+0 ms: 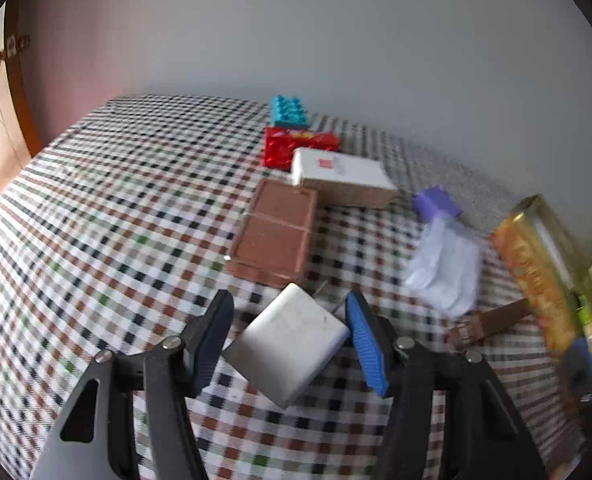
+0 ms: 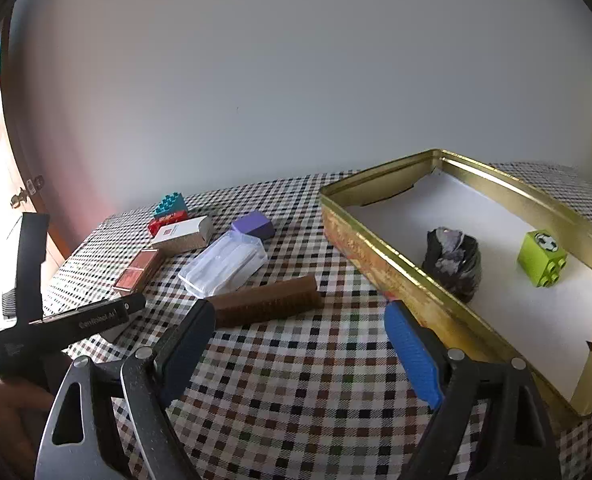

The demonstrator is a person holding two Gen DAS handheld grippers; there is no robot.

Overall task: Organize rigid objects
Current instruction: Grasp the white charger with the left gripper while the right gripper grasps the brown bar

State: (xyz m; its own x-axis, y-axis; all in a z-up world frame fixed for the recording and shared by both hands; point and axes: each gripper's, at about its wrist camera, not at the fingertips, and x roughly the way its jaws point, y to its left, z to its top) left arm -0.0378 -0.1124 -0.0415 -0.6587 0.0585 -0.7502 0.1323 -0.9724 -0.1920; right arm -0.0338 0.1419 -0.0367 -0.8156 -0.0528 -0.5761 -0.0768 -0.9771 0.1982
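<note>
My left gripper (image 1: 289, 326) holds a white square charger (image 1: 287, 344) by two opposite corners, tilted, above the checked tablecloth. My right gripper (image 2: 300, 340) is open and empty over the cloth, just left of the gold tin (image 2: 376, 256). The tin holds a black-grey lump (image 2: 452, 260) and a green toy brick (image 2: 542, 258) on white paper. The tin's side also shows at the right of the left wrist view (image 1: 536, 264).
On the cloth lie a brown brush (image 2: 263, 304), a clear plastic case (image 2: 223, 266), a purple block (image 2: 253, 224), a white box (image 2: 181, 234), a copper compact (image 2: 137, 270), red (image 2: 163, 222) and teal bricks (image 2: 169, 204). The left gripper body (image 2: 63, 324) shows at left.
</note>
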